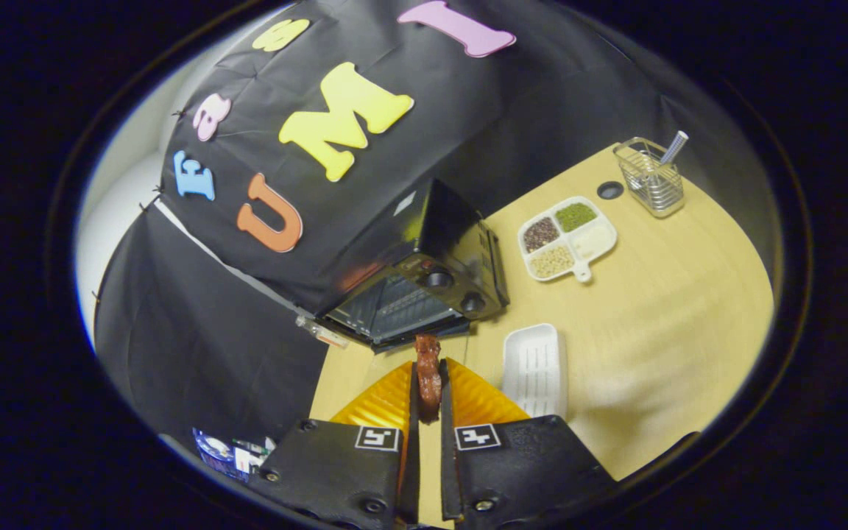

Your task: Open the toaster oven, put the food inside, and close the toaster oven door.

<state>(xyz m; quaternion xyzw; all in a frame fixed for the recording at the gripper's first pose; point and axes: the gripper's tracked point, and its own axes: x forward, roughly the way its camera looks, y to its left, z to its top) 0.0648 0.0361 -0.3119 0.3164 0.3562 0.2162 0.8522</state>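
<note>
A brown strip of food [428,372] is pinched between both fingers of my gripper [428,375], which is shut on it; its upper end sticks out past the fingertips. Just beyond the food stands the black toaster oven [431,276] on the wooden table [652,331], against the booth's cloth wall. Its glass door [387,313] hangs down and open, and the rack inside shows through the opening. Two round knobs [439,280] sit on the oven's front panel, to the right of the opening.
An empty white ribbed tray [534,368] lies just right of the fingers. Further back are a white divided dish [567,237] of grains and seeds and a wire basket [648,177] holding a utensil. A dark round hole [610,190] marks the tabletop.
</note>
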